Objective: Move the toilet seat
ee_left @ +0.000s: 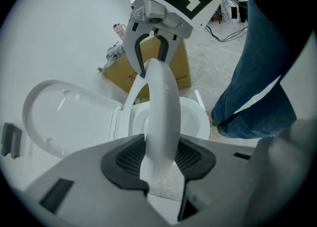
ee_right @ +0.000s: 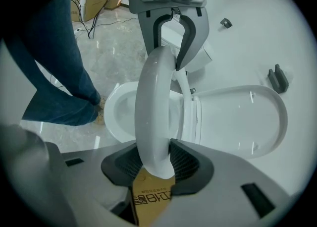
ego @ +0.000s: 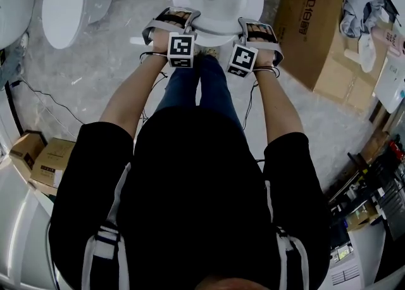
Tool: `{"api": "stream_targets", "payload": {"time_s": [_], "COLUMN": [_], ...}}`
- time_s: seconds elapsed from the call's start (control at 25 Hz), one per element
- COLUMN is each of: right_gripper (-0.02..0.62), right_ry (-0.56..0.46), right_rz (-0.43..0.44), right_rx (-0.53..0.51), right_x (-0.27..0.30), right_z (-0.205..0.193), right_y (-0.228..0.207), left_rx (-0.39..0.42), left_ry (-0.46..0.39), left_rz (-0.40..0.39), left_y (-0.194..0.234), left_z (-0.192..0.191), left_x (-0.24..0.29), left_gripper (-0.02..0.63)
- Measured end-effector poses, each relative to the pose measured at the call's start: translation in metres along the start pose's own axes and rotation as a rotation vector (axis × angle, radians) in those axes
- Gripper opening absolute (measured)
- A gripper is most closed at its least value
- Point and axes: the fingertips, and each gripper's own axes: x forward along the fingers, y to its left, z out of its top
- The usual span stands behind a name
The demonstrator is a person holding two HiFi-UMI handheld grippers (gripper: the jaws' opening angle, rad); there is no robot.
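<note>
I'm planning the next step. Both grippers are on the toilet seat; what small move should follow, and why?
Probably raise the toilet seat a little higher toward the open lid. The left gripper and right gripper both pinch its rim, it stands lifted off the bowl, and nothing shows between seat and lid.

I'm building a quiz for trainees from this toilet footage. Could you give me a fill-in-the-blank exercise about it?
1. Exactly ___ grippers, the left gripper and the right gripper, clamp the white plastic toilet seat.
2. The white oval toilet lid is ___, not closed.
3. The brown box beside the white ceramic toilet bowl is made of ___.
4. The person's jeans are ___.
Missing words: two; open; cardboard; blue.
</note>
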Motion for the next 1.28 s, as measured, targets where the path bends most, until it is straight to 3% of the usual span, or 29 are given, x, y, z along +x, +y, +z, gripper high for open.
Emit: {"api": "stream_targets", "payload": {"time_s": [0.72, 0.96, 1.28], "right_gripper": [0.166, 0.166, 0.162], "right_ry": [-0.011, 0.031, 0.005], "right_rz": [0.101, 0.170, 0.168], "right_rx": [0.038, 0.014, 0.022], "right_x": [-0.020, -0.030, -0.027], "right_z": [0.004, -0.004, -0.011], "right_y": [-0.041, -0.049, -0.068], "left_rx": [-0.048, -0.066, -0.096], "left_ry": [-0.037, -0.054, -0.066], "left_rz": [-0.132, -0.164, -0.193], "left_y": [0.037, 0.048, 0.067], "left_z": [0.002, 0.003, 0.005], "left_x": [-0.021, -0.029, -0.034], "left_gripper": [0.176, 0.178, 0.176]}}
